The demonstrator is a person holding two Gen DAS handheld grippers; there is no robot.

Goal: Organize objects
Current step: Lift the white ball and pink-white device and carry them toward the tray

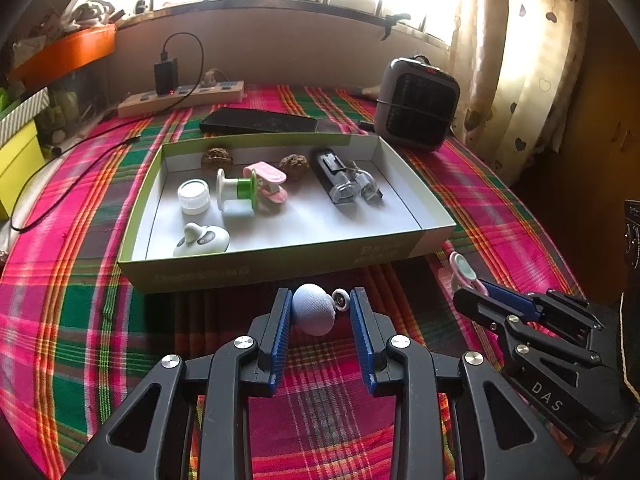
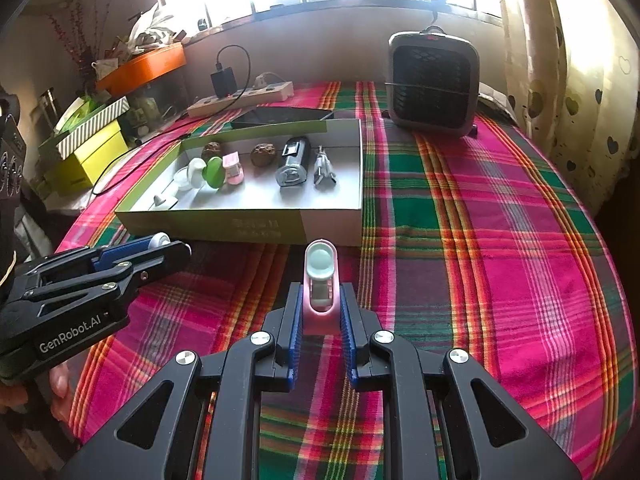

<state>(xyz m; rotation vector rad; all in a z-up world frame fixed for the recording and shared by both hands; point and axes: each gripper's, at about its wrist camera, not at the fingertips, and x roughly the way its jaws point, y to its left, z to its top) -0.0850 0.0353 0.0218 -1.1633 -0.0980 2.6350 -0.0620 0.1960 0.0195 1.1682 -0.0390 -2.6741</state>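
A shallow green-and-white box (image 1: 280, 266) (image 2: 256, 226) on the plaid cloth holds several small items: walnuts, a white cap, a green spool, a pink clip, a panda figure, a black device. My left gripper (image 1: 320, 304) is open around a pale blue egg-shaped object (image 1: 314, 314) with a small white wheel part (image 1: 341, 299) beside it; the left pad touches the egg. My right gripper (image 2: 320, 304) is shut on a pink clip-like gadget with a pale round end (image 2: 320, 276), in front of the box. It also shows in the left wrist view (image 1: 464, 272).
A grey heater (image 1: 416, 104) (image 2: 432, 80) stands at the back right. A black phone (image 1: 260, 122), a power strip with charger (image 1: 180, 96) and its cable lie behind the box. Boxes and an orange tray (image 2: 140, 66) sit left. A curtain hangs right.
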